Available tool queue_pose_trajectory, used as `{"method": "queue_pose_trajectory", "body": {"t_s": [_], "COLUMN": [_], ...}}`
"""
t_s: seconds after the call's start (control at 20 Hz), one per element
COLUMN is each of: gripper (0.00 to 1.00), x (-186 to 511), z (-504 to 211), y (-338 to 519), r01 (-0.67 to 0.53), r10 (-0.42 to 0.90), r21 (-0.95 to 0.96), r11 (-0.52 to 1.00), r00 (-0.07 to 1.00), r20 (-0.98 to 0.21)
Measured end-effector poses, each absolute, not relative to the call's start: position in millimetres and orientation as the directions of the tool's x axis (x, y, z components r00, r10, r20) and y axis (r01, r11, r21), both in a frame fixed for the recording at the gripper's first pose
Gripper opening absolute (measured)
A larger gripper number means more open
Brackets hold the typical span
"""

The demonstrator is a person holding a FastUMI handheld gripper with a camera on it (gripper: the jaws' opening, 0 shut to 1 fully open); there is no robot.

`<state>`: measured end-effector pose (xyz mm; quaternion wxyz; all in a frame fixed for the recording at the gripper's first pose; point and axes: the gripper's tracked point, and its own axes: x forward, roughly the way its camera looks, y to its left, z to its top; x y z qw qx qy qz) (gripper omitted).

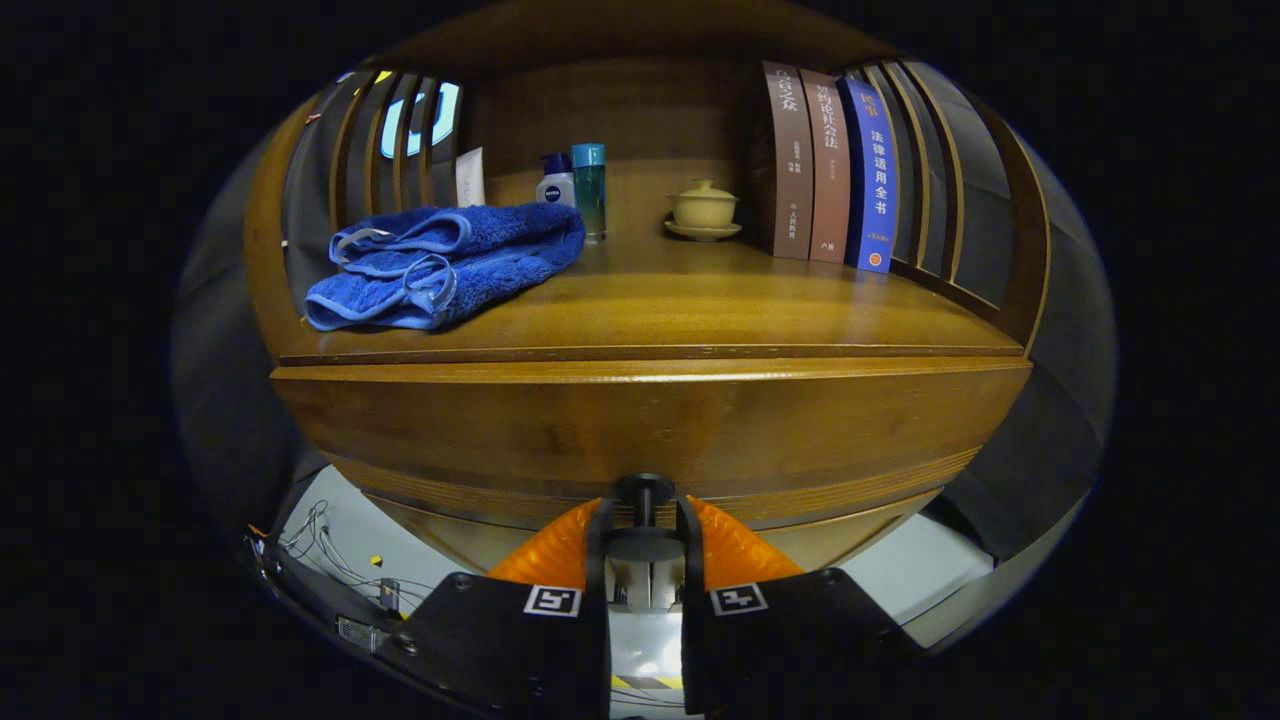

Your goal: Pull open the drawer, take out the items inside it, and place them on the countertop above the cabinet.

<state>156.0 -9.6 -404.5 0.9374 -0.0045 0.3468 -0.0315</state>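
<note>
My gripper (645, 530) has glossy orange plastic fingers (545, 555) on matt black bodies, closed around the dark matt knob (644, 490) of the drawer (640, 430), which is smooth varnished wood. The countertop (700, 310) has the same shiny wood. The towel (445, 265) is fluffy blue cloth, the lidded cup (704, 207) looks like matt ceramic

A blue towel (445, 265) lies folded and rumpled at the upper left of the frame. Behind it, toward the top centre, a white tube (470, 177) stands upright, then a white bottle with a dark cap (555, 182) touching or just beside a taller teal bottle (589, 190). Right of centre sits a cream lidded cup on its saucer (704, 210). At the upper right stand three books (830, 165), two brown and one blue. At the lower left, loose cables (325, 545) trail on a pale floor.
</note>
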Motion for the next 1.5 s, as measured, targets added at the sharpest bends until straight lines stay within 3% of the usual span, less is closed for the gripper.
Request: {"method": "queue_pose_trajectory", "body": {"t_s": [1.5], "gripper": [0.31], "x": [-43.7], "z": [-379.0], "y": [-3.6], "r01": [0.072], "r10": [-0.040], "r21": [0.011], "r11": [0.997], "r00": [0.672], "r20": [-0.739]}}
